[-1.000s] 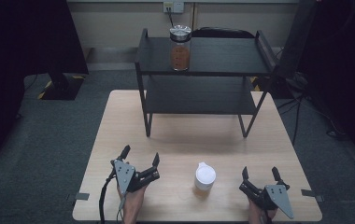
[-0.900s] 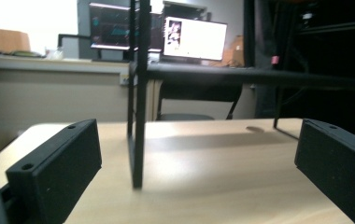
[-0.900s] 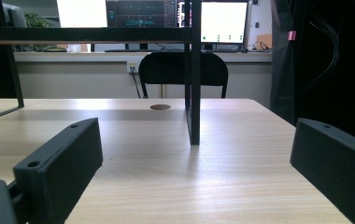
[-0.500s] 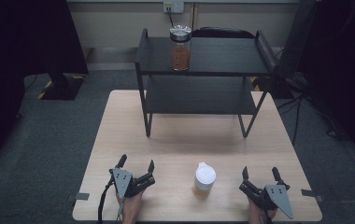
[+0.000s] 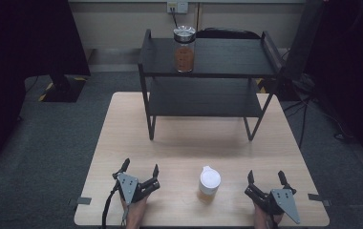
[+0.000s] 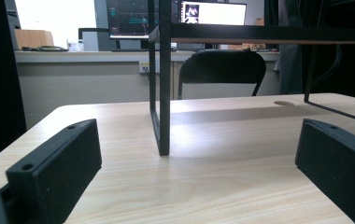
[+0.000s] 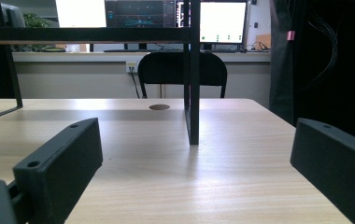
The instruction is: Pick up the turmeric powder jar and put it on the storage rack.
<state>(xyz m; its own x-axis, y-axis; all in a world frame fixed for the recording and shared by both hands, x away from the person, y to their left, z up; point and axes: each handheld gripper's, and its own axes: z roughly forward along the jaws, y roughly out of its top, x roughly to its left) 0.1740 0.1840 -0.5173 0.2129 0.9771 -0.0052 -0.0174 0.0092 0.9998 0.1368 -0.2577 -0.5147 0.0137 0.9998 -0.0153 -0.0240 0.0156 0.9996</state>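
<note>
Grip choice matters most with the small white-lidded jar (image 5: 209, 181), which stands upright on the worktop (image 5: 179, 143) near its front edge, between your two grippers and a little nearer the right one. Its pale lid hides most of the body from the high view, so you cannot tell from here whether the wall is glass or plastic. Judging by its small size, it should be light, stiff and smooth-sided, so it may slip under a loose pinch. Take it across the body just under the lid, jaws square to the wall, rather than on the lid itself, which could turn or lift.

Your left gripper (image 5: 139, 172) rests at the front left of the worktop, jaws spread wide with nothing between them; your right gripper (image 5: 266, 179) sits at the front right, equally wide and empty. Each gripper view looks between its own jaws along bare wood toward a leg of the black shelf rack (image 5: 203, 98) at the far edge.

A taller jar (image 5: 184, 47) with a metal lid and brown contents stands on the rack's top shelf, toward its left end.
</note>
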